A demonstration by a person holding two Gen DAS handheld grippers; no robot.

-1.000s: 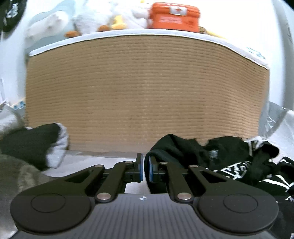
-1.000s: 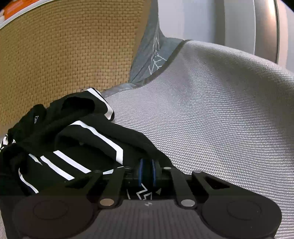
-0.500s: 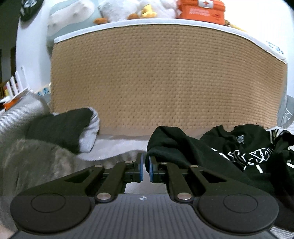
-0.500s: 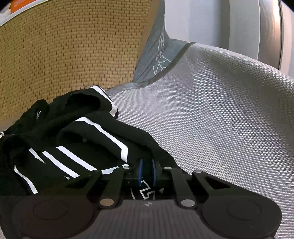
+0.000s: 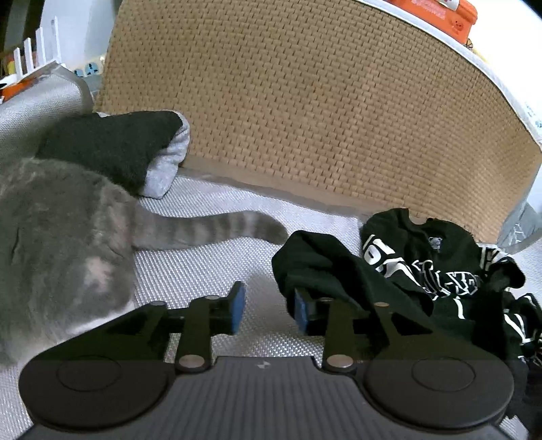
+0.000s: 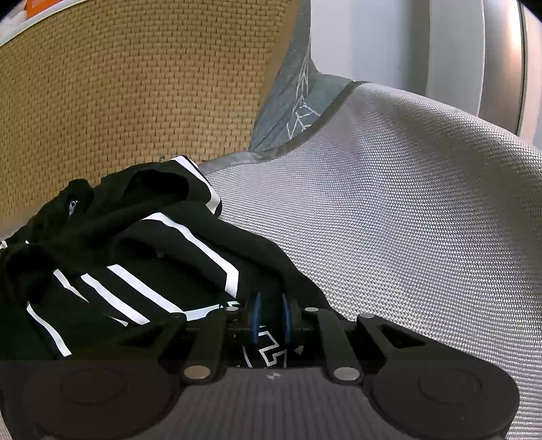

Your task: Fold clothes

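- Only the left wrist view shows a grey short-haired cat at the left edge of the pale grey woven mattress cover, its striped tail reaching toward the middle – and, behind it at the far left, one folded black-and-grey garment lying against the tan woven headboard, on top of which stands an orange plastic case.
- Only the right wrist view shows a grey pillow with white line print at the cover's far edge, right of the headboard.
- The left gripper has just been opening; its blue pads stand apart with bare cover between them, the right-hand pad just touching the edge of the crumpled black T-shirt with white lettering and stripes, which it does not grip.
- The right gripper is nearly closed, clamping a fold of that T-shirt between its pads.
- Counted: one T-shirt – heaped toward the headboard, right of the middle – one folded garment, one cat, two grippers.
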